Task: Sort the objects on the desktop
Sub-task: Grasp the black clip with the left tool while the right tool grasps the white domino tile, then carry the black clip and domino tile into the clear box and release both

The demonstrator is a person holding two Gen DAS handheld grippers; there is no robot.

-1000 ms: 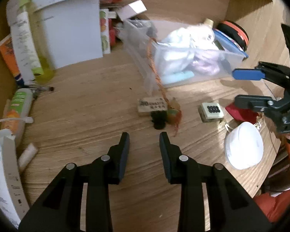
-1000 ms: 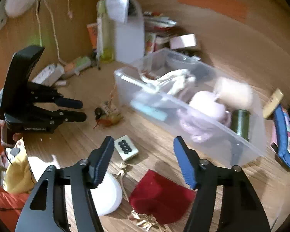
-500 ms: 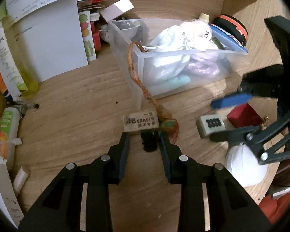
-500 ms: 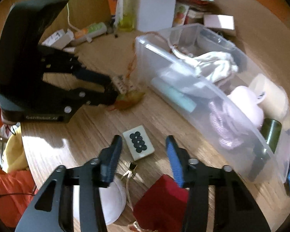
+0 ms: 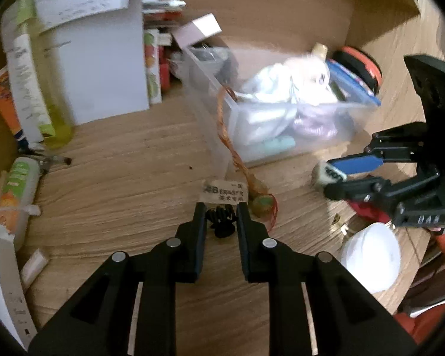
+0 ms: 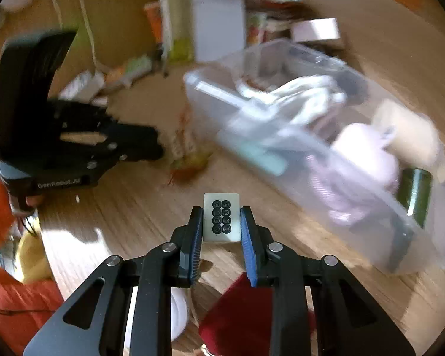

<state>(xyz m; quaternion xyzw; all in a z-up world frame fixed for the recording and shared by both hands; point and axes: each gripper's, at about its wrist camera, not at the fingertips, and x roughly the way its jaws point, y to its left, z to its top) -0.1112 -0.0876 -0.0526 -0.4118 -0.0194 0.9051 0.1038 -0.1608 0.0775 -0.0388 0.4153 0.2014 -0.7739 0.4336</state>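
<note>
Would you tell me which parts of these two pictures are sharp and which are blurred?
Right wrist view: the domino tile between the tongs is crisp, while the clear bin smears. Left wrist view: the eraser reads fairly clearly, and the bin is softer.

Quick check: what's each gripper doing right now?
Left gripper: closed on small black clip.
Right gripper: closed on white mahjong tile.

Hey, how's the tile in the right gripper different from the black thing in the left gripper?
The tile is pale and flat, with two columns of dark circles; the black thing is small, dark and irregular. The tile sits alone between the right gripper's blue pads; the black thing touches an eraser ahead of the left gripper. Both are pinched by jaws that just closed.
</note>
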